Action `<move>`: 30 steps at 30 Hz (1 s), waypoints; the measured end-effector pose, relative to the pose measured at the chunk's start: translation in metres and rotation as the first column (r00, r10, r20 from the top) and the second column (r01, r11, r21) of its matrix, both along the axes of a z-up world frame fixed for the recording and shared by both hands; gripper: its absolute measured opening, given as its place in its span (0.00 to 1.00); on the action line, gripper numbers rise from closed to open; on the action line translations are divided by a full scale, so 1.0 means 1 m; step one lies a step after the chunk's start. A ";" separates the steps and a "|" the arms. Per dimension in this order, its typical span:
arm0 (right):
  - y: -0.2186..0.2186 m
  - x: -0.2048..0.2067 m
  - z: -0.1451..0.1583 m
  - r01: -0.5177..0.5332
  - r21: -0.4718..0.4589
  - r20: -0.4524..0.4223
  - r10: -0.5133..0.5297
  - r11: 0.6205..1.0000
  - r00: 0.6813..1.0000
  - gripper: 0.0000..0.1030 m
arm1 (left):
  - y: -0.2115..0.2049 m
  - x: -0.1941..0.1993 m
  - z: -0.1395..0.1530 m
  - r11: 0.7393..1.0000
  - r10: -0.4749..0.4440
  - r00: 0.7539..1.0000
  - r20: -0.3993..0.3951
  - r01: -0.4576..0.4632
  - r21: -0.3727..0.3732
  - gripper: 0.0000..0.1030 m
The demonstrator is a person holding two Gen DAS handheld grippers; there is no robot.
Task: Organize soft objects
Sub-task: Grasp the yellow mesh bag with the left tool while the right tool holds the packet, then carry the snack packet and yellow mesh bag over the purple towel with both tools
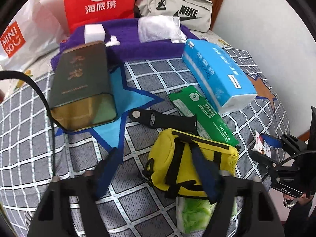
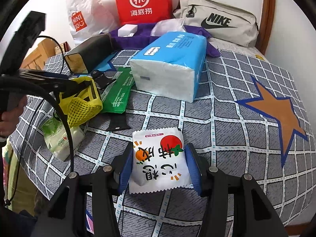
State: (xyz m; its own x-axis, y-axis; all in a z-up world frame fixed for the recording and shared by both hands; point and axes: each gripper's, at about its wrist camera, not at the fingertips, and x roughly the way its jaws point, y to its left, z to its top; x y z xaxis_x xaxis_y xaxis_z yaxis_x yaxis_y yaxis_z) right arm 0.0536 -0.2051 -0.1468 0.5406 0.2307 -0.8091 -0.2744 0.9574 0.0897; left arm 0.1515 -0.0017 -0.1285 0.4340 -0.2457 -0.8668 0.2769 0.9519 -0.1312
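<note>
yellow mesh-sided fabric pouch (image 1: 189, 164) near centre of checked bedspread (image 2: 237, 102), straddled by left gripper (image 1: 156, 169), pads not clearly pressing yet. white crinkly snack packet (image 2: 159, 162) clamped in right gripper (image 2: 159, 167). risk: snagging black strap, dragging green sachet (image 1: 203, 114) along.

Green-white packet (image 1: 194, 215) half under yellow pouch (image 1: 189, 164)
</note>
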 end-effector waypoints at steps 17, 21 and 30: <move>-0.002 0.003 0.014 -0.001 -0.006 0.008 0.001 1.000 1.000 0.49 | 0.007 -0.004 0.003 0.995 -0.034 0.999 0.000 0.034 -0.097 0.16; 0.001 0.007 0.018 -0.002 -0.015 0.009 0.003 1.000 1.000 0.49 | 0.013 -0.007 0.008 0.993 -0.016 1.000 0.004 0.016 -0.113 0.15; 0.007 0.009 0.034 -0.017 -0.013 0.029 0.017 1.000 0.999 0.49 | 0.028 -0.013 0.026 0.992 0.019 1.000 0.025 -0.016 -0.123 0.15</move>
State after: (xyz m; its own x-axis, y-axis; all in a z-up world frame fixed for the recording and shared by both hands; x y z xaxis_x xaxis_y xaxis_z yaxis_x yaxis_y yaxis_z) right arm 0.0631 -0.1980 -0.1129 0.5599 0.2293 -0.7962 -0.2926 0.9537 0.0689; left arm 0.1380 0.0260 -0.1026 0.4613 -0.3420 -0.8187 0.2654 0.9337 -0.2405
